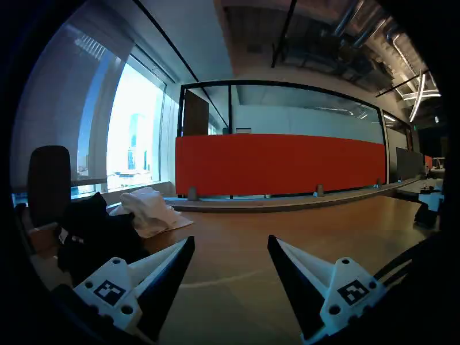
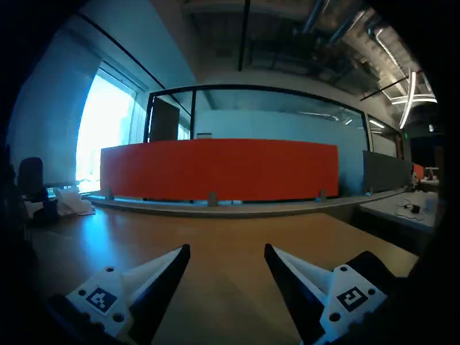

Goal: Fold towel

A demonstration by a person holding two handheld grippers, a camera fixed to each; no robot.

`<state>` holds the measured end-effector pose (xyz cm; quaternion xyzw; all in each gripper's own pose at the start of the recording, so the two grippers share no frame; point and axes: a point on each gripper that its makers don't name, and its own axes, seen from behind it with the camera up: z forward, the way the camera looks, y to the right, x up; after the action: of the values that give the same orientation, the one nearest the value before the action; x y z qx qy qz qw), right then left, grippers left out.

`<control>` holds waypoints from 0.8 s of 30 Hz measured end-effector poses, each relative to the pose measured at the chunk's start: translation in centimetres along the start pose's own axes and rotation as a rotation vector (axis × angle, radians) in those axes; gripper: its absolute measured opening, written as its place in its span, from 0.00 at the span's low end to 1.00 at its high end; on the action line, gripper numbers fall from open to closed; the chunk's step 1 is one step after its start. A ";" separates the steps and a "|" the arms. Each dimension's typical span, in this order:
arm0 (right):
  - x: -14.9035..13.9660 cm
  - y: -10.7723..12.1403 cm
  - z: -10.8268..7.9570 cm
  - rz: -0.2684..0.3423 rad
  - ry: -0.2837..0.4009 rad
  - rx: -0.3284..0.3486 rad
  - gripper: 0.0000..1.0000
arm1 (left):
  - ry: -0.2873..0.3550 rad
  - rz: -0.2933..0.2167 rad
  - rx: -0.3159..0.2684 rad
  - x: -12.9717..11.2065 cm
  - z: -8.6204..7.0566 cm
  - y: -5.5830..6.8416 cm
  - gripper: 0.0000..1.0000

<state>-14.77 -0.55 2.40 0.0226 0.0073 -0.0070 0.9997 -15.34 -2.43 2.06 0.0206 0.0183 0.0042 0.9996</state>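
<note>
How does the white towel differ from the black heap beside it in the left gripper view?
Colour: the white towel is bright, the black heap dark. Place: the black heap lies nearer the left claw, the white towel behind it, toward the window. Base: the white towel rests on a flat pale sheet; what the black heap rests on is unclear. Both are crumpled lumps; the open left claw touches neither.

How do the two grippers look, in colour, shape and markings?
The left gripper and the right gripper look alike: each has two white, wedge-shaped fingers tapering to a point, with black inner faces. Every finger carries a square black-and-white marker near its base.
</note>
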 end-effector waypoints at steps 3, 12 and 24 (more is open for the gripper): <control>0.2 -0.1 -0.1 0.000 0.008 0.001 1.00 | 0.000 0.000 0.000 0.0 0.0 0.0 0.94; 0.4 -0.1 -0.2 0.001 0.015 0.002 1.00 | 0.000 0.000 0.000 0.0 0.0 0.0 0.94; 0.5 -0.1 -0.3 0.001 0.016 -0.003 1.00 | 0.000 0.000 0.000 0.0 0.0 0.0 0.94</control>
<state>-14.27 -0.67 2.08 0.0213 0.0151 -0.0064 0.9996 -15.35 -2.44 2.06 0.0207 0.0184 0.0043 0.9996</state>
